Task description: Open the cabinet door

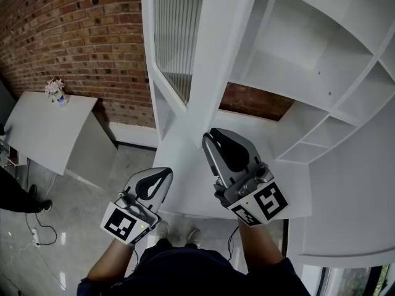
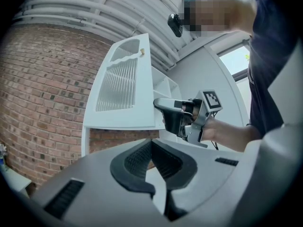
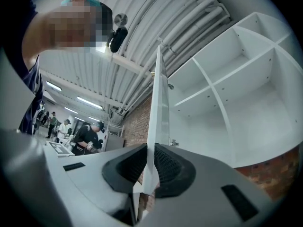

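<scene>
**Head view.** The white cabinet [image 1: 308, 60] fills the upper right, from one to four o'clock, its open shelves turned toward the camera. The cabinet door [image 1: 216, 60] stands swung out from it. It runs from twelve o'clock down to the middle of the frame, with a ribbed glass panel [image 1: 176, 29] at eleven o'clock. The right gripper [image 1: 211, 140] sits just below centre, its tips at the door's lower edge. The left gripper [image 1: 164, 177] is at seven o'clock, near the right one and apart from the door. A brick wall [image 1: 80, 36] lies at ten o'clock and a white table [image 1: 37, 134] at nine o'clock.

**Left gripper view.** The left gripper's two pads meet at their tips at six o'clock, with nothing between them. The door hangs at eleven o'clock, its glass facing the camera. The right gripper is at the door's lower corner, just right of centre, carried by a hand [image 2: 213, 129] at three o'clock.

**Right gripper view.** The door comes in edge-on, from twelve o'clock down to the jaws at six o'clock. Its edge stands between the two pads, which press on it from either side. The cabinet's shelves open at two o'clock. People [image 3: 90, 136] stand far off at eight o'clock.
</scene>
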Motion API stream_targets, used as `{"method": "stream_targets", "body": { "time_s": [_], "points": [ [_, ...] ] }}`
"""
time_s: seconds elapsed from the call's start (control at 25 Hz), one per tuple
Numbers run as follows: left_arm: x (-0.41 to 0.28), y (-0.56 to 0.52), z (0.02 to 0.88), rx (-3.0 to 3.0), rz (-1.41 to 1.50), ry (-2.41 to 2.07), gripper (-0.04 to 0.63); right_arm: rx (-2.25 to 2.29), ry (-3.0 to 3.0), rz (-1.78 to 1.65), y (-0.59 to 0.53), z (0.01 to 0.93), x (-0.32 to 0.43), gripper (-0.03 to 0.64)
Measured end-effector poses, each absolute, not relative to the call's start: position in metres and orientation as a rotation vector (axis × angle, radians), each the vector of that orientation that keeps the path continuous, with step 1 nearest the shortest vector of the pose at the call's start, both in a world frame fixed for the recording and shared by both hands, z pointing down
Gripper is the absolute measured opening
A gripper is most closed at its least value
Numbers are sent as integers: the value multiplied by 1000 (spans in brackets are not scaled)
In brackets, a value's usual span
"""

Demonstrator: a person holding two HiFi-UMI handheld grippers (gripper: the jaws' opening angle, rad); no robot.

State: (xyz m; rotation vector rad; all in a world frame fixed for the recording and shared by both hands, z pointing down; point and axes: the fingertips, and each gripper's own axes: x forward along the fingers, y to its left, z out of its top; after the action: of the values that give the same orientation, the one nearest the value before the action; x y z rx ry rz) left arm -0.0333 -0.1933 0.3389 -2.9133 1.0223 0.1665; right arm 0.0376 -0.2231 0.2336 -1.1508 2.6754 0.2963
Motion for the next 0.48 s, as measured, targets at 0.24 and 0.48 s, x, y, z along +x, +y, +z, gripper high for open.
{"method": "stream_targets", "body": {
  "time_s": [0.24,0.48],
  "points": [
    [-44,-190,340,-2901,169,1039,8,-1125,2680,318,-212,236,19,60],
    [-55,-190,338,-2896,173,1045,8,-1098,2689,327,-206,236,-1,60]
  ]
}}
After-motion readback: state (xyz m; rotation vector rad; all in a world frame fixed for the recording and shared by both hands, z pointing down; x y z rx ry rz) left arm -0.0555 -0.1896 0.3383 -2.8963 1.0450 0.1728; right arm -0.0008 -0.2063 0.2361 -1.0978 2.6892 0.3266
